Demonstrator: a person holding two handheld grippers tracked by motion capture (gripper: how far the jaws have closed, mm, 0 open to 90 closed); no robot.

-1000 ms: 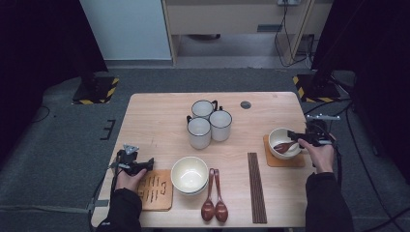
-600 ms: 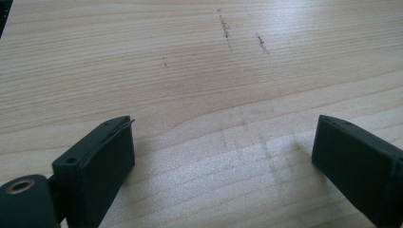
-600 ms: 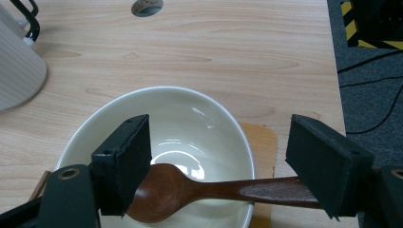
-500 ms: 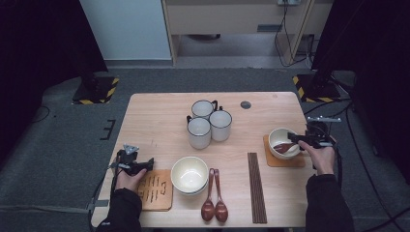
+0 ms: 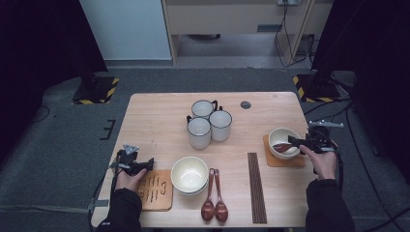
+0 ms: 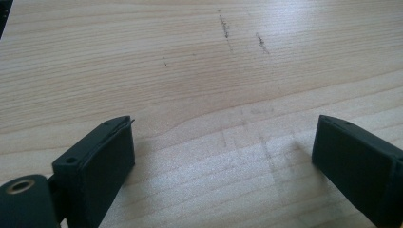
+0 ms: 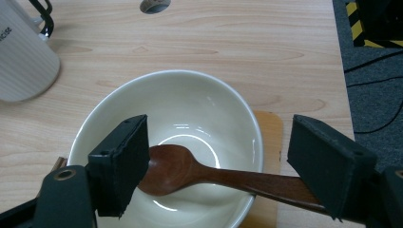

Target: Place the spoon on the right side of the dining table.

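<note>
At the left edge of the desk the left gripper rests with its jaws wide apart over bare wood, nothing between them, just beside an unfilled wooden coaster. Right of that stands a cream bowl, seemingly a stack of two, though the lower rim is hard to make out, then two wooden spoons and a bundle of chopsticks, all untouched; three mugs cluster behind. On the right side the setting looks further along: a bowl sits on its coaster, and a brown spoon lies inside with its handle over the rim. The right gripper straddles that handle with jaws apart, pads clear of it, so I judge the spoon placed. The left setting remains, probably chopsticks too. The handle's end is hidden behind the jaw, and the mug is cut off.
</note>
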